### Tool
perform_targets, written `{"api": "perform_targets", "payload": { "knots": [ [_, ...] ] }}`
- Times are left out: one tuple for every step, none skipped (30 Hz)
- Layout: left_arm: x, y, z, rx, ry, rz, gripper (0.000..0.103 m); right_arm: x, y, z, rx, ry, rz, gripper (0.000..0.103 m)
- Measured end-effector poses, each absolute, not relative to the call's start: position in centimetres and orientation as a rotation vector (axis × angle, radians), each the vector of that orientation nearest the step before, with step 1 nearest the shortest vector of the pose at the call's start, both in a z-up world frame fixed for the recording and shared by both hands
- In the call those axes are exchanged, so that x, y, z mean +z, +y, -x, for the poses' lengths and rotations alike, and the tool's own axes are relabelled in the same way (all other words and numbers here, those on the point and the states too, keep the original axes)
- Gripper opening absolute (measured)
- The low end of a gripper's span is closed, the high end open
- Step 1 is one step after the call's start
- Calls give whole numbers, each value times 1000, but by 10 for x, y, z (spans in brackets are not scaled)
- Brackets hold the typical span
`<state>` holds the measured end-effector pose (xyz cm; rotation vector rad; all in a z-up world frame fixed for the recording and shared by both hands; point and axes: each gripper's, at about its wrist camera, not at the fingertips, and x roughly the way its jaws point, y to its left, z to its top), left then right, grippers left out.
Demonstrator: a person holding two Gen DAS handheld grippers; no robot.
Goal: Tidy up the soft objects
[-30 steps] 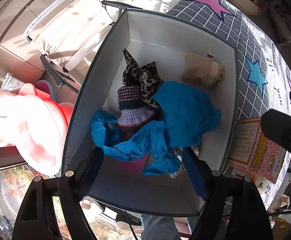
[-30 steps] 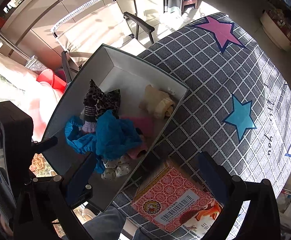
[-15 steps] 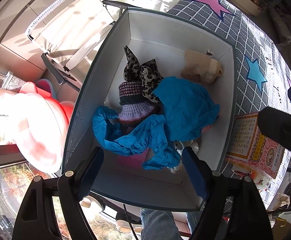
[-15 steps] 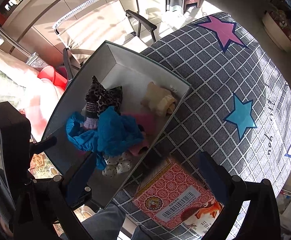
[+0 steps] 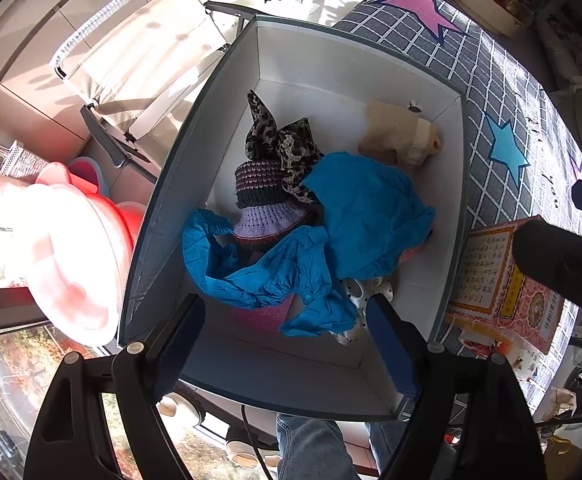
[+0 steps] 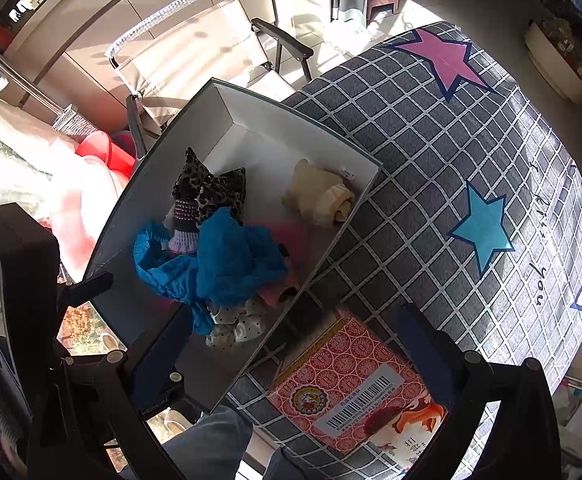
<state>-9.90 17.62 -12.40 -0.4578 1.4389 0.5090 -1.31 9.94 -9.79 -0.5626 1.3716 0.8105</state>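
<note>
Left wrist view: the left gripper (image 5: 289,328) hangs over the white-lined grey box (image 5: 163,216), jaws wide and empty. Inside lie a crumpled blue cloth (image 5: 355,220), a purple knitted hat (image 5: 265,204), a leopard-print scarf (image 5: 283,144) and a cream plush toy (image 5: 401,138).

Right wrist view: the right gripper (image 6: 291,344), jaws wide and empty, hangs over a red patterned carton (image 6: 351,384) on the star-printed grey checked tabletop (image 6: 451,152), just beside the box.

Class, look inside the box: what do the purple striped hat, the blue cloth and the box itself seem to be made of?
Purple striped hat: knitted yarn, matte; rows of stitches show. Blue cloth: thin woven fabric, probably cotton or synthetic; it crumples into sharp creases with a slight sheen. Box: likely stiff card or fabric-covered board; flat white walls, straight grey rim.
</note>
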Motion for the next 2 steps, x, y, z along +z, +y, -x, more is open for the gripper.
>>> {"api": "perform_targets", "payload": {
  "knots": [
    [-122,176,99,502,1429,458,85,-98,98,13,809,1375,559,102],
    [-121,175,99,506,1425,451,85,-99,98,14,808,1376,557,102]
  ]
}}
